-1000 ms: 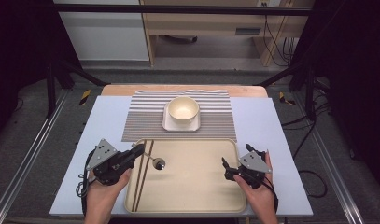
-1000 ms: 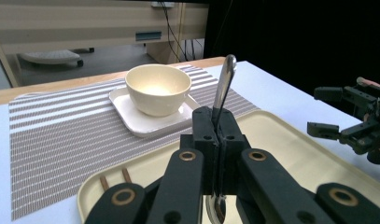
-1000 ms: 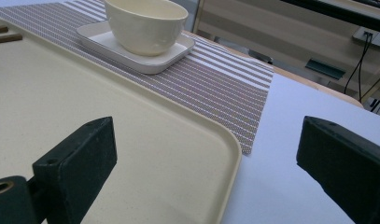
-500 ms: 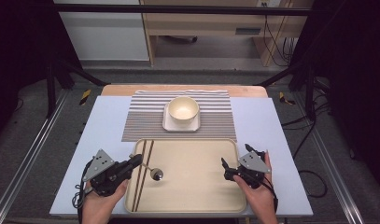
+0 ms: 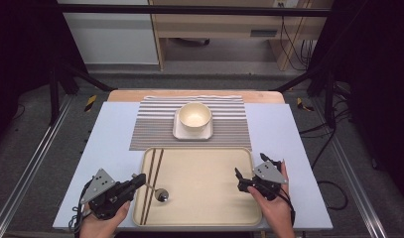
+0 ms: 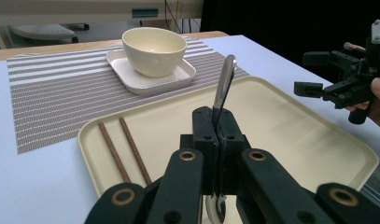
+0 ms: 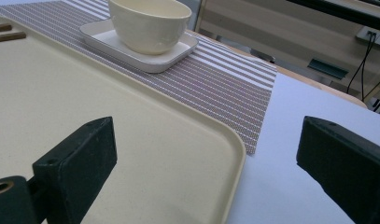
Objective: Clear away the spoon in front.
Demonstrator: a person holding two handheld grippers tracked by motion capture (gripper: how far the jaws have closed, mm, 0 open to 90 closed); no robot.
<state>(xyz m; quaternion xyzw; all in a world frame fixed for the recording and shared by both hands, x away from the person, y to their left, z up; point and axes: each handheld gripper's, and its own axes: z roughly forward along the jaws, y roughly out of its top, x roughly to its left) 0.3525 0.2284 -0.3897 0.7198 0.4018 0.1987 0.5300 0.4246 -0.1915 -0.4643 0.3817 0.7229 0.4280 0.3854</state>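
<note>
Fingers [image 6: 204,122] of the left gripper [image 6: 218,128] clamp the spoon [image 6: 223,86] mid-handle at lower centre: light, rigid, slippery metal, liable to pivot.

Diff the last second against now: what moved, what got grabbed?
The left tool, shut on the spoon, slid toward the near edge of the tray, taking the spoon along. Nothing newly taken or let go. The right tool, chopsticks, bowl and plate stayed put.

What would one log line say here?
left gripper: shut on spoon | right gripper: open | chopsticks: on tray
</note>
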